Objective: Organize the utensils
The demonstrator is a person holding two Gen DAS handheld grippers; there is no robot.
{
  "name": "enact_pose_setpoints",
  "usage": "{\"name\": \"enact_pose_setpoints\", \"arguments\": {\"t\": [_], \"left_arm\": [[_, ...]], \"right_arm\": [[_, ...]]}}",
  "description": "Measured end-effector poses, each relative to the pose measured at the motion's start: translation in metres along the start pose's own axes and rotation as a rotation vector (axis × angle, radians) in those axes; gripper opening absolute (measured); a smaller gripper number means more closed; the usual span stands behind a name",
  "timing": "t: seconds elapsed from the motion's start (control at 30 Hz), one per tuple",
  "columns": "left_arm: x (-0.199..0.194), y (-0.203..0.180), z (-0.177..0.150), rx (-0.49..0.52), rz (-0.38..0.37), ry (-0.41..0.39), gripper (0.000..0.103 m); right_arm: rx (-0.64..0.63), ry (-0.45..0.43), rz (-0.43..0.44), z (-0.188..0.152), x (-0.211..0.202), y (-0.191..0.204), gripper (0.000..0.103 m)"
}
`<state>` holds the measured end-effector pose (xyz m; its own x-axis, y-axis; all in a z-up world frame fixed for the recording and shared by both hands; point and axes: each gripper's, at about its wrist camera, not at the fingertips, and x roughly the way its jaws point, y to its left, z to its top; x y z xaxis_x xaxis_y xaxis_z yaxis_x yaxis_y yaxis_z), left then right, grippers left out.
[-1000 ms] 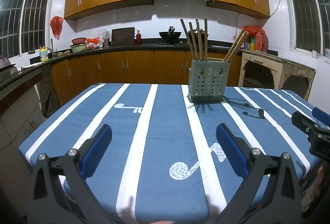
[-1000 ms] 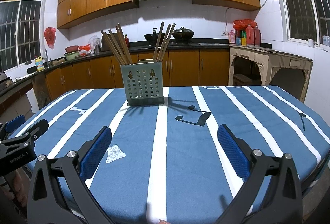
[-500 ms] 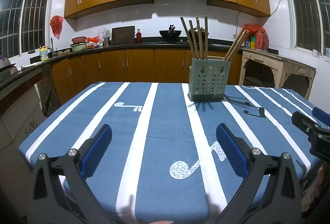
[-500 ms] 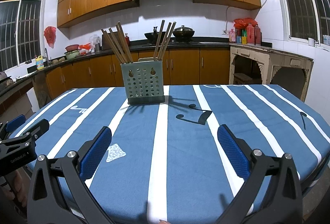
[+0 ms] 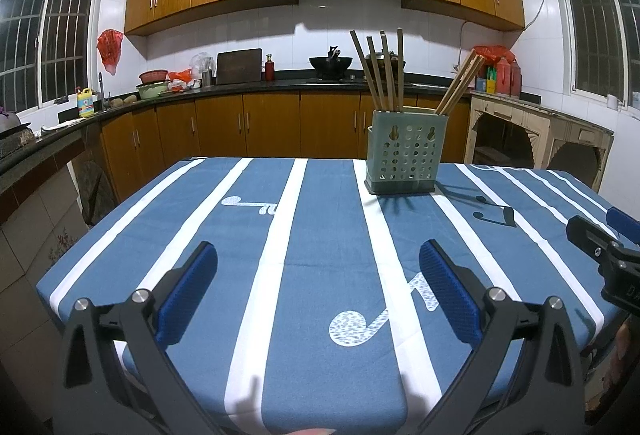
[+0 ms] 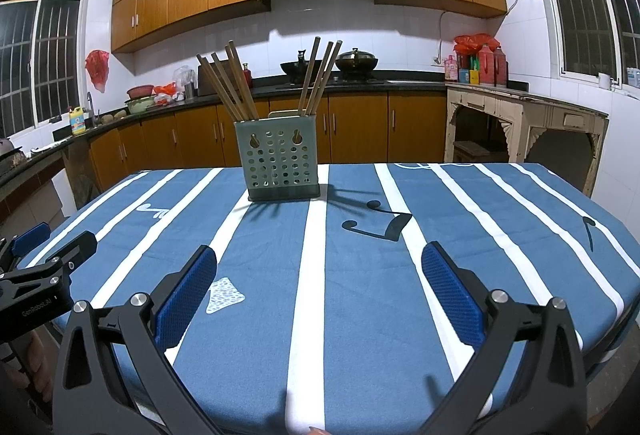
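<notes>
A green perforated utensil holder (image 5: pixel 405 163) stands at the far side of the table, also in the right wrist view (image 6: pixel 280 159). Several wooden chopsticks (image 5: pixel 382 71) stand in it in two bunches, one leaning left (image 6: pixel 228 85) and one leaning right (image 6: pixel 320 75). My left gripper (image 5: pixel 318 275) is open and empty, low over the near table edge. My right gripper (image 6: pixel 319 275) is open and empty, also at the near edge. Each gripper shows at the side of the other's view: the right gripper (image 5: pixel 608 251), the left gripper (image 6: pixel 44 267).
The table wears a blue cloth with white stripes and music notes (image 5: pixel 304 235). Kitchen counters with wooden cabinets (image 5: pixel 272 123) run behind and to the left. A pale side table (image 6: pixel 524 123) stands at the right wall.
Both grippers have drawn back and sunk slightly; the holder sits a little lower and farther in both views. Both grippers stay open.
</notes>
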<state>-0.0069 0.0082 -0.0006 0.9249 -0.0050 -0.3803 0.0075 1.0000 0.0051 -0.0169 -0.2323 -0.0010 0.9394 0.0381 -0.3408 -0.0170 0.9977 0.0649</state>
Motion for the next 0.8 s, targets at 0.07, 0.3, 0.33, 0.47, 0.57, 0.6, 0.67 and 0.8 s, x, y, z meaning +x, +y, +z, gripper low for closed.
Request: {"name": "enact_pose_setpoints", "arguments": {"t": [0.07, 0.3, 0.33, 0.47, 0.57, 0.6, 0.67, 0.8], "left_arm": [[0.0, 0.0, -0.001, 0.0, 0.0, 0.0, 0.099], [0.0, 0.001, -0.002, 0.001, -0.001, 0.002, 0.099], [0.0, 0.001, -0.001, 0.001, -0.001, 0.002, 0.099], [0.0, 0.001, -0.001, 0.0, 0.0, 0.003, 0.099], [0.0, 0.002, -0.003, -0.001, 0.0, 0.006, 0.099], [-0.001, 0.003, -0.007, -0.002, 0.0, 0.006, 0.099], [-0.002, 0.004, -0.009, -0.004, -0.001, 0.004, 0.099], [-0.001, 0.005, -0.009, -0.003, 0.0, 0.005, 0.099]], "right_arm": [[0.0, 0.0, 0.0, 0.0, 0.0, 0.0, 0.101], [0.0, 0.001, 0.0, 0.0, -0.001, 0.0, 0.101], [0.0, 0.002, 0.001, 0.0, -0.001, 0.001, 0.101], [0.0, 0.002, 0.001, 0.001, -0.001, 0.001, 0.101], [0.0, 0.002, 0.0, 0.001, 0.0, 0.001, 0.101], [0.0, 0.002, 0.0, 0.002, 0.0, 0.0, 0.101], [0.0, 0.002, 0.0, 0.002, 0.0, 0.0, 0.101], [0.0, 0.003, 0.0, 0.002, -0.001, 0.001, 0.101]]}}
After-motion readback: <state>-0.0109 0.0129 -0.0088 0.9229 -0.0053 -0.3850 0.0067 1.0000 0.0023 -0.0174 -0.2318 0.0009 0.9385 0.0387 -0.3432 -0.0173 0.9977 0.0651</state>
